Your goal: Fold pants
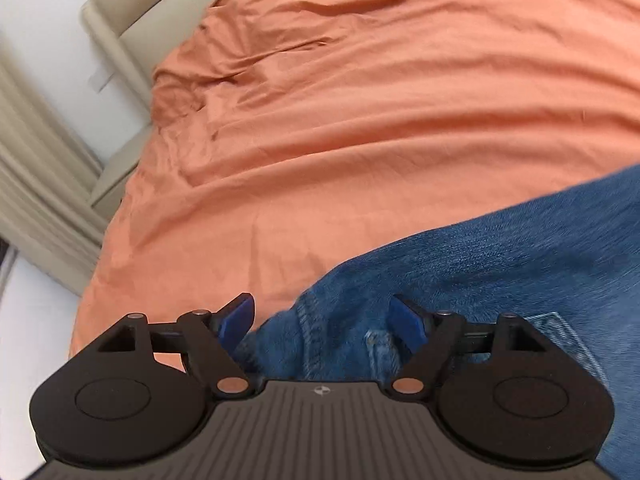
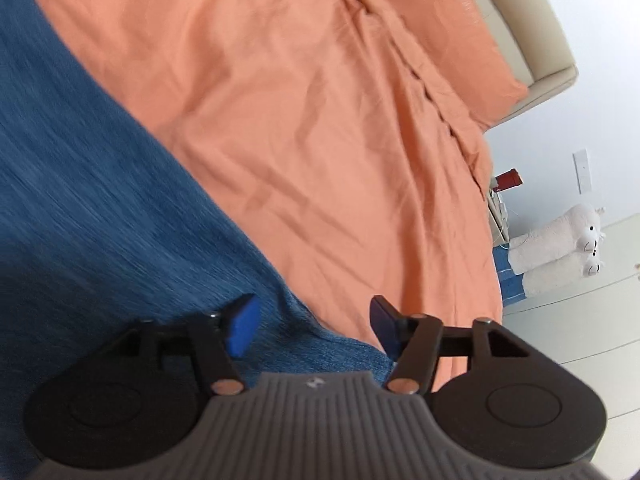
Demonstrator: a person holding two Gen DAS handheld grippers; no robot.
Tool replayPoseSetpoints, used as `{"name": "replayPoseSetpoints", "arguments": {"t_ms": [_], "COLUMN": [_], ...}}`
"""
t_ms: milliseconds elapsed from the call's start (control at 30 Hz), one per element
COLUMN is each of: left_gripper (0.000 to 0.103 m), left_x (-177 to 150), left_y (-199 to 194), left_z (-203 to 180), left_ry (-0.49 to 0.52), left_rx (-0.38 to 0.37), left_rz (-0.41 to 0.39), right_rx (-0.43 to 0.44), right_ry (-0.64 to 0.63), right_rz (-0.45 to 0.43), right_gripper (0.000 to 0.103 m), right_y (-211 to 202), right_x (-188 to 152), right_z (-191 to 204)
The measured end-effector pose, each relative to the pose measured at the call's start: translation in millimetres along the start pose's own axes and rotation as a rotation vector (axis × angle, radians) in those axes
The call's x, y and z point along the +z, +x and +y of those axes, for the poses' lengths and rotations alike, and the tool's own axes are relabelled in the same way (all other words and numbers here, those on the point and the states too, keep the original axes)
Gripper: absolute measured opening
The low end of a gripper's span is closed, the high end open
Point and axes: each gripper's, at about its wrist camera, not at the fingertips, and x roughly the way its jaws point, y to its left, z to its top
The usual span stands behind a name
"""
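The blue denim pants (image 1: 500, 264) lay flat — waistband seam between the left gripper's (image 1: 322, 320) spread fingers.

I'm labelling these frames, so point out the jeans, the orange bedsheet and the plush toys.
jeans (image 1: 500, 264), left wrist view, denim panel.
orange bedsheet (image 2: 300, 120), right wrist view, flat middle.
plush toys (image 2: 560, 232), right wrist view, upper toy's body.

A wrinkled orange bedsheet (image 1: 360, 140) covers the bed, with a beige headboard (image 2: 516, 28) at its far end. 2 white plush toys (image 2: 560, 248) lie beside the bed, near a small red object (image 2: 509, 179).
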Motion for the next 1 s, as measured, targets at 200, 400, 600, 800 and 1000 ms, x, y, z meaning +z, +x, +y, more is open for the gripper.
{"name": "replayPoseSetpoints", "arguments": {"t_ms": [200, 400, 600, 800, 1000], "left_gripper": [0.089, 0.089, 0.087, 0.065, 0.017], "left_x": [-38, -120, -202, -218, -185], "left_y": [-45, -62, -29, 8, -20], "left_z": [53, 114, 137, 131, 139], "left_ry": [-0.251, -0.685, -1.146, -1.338, -1.186], "left_rx": [-0.119, -0.254, -0.471, -0.573, -0.470], "left_rz": [0.006, 0.015, 0.021, -0.036, -0.114], "right_rx": [0.098, 0.364, 0.533, 0.540, 0.527], "right_ry": [0.191, 0.395, 0.509, 0.548, 0.587], "right_rz": [-0.104, -0.182, -0.237, -0.217, -0.174], "right_gripper": [0.058, 0.059, 0.059, 0.059, 0.058], "right_y": [-67, -124, -161, -168, -170], "right_x": [12, 28, 44, 57, 47], "right_z": [28, 90, 153, 178, 177]}}
